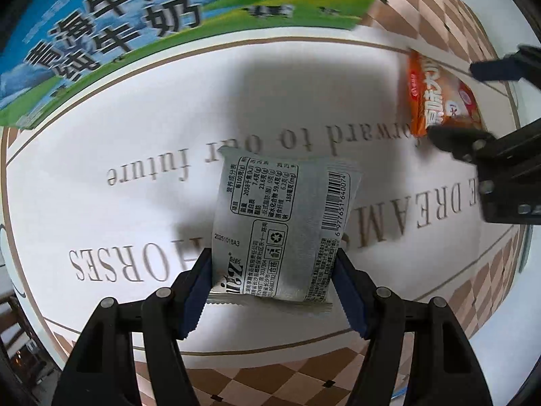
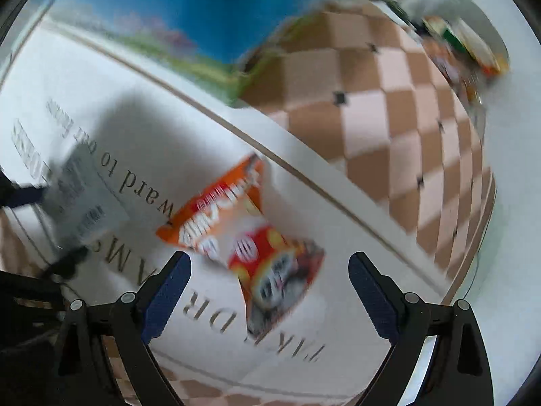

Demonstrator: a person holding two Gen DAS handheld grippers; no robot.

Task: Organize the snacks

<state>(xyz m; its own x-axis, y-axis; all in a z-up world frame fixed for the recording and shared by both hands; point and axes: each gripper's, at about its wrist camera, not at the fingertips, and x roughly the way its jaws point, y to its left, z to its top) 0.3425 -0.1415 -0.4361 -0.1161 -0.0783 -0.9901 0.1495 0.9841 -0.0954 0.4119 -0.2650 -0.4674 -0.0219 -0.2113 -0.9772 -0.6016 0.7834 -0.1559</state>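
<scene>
Grey packet (image 1: 284, 226) between left tool (image 1: 272, 291) pads

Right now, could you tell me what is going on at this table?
Snacks are being sorted with two handheld grippers. The left gripper has its fingers closed on a grey snack packet. The right gripper is open around an orange snack packet on the printed tablecloth, beside a blue milk carton.
</scene>
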